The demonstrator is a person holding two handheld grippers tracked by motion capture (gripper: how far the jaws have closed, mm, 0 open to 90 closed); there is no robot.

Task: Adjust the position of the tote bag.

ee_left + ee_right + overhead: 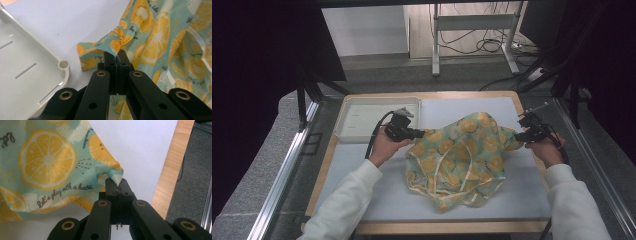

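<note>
Lemon-print cloth [459, 155] hangs crumpled betw both grippers over table centre; left gripper [421, 133] clamped on its left edge, right gripper [518, 135] pinching right corner, tray [357, 125] near left

Grey carpet [257, 170] ran round the wood-edged table [472, 94]; beyond it stood a metal frame [474, 22], with cables [492, 45] tangled beneath.

White sleeves [343, 207]; black tools with apparently brass-ringed screws [101, 73].

High view: overhead, facing forward-down, far. Gripper views: close along black jaws; all share lemon-print turquoise cloth [459, 155] [160, 37] [47, 162].
</note>
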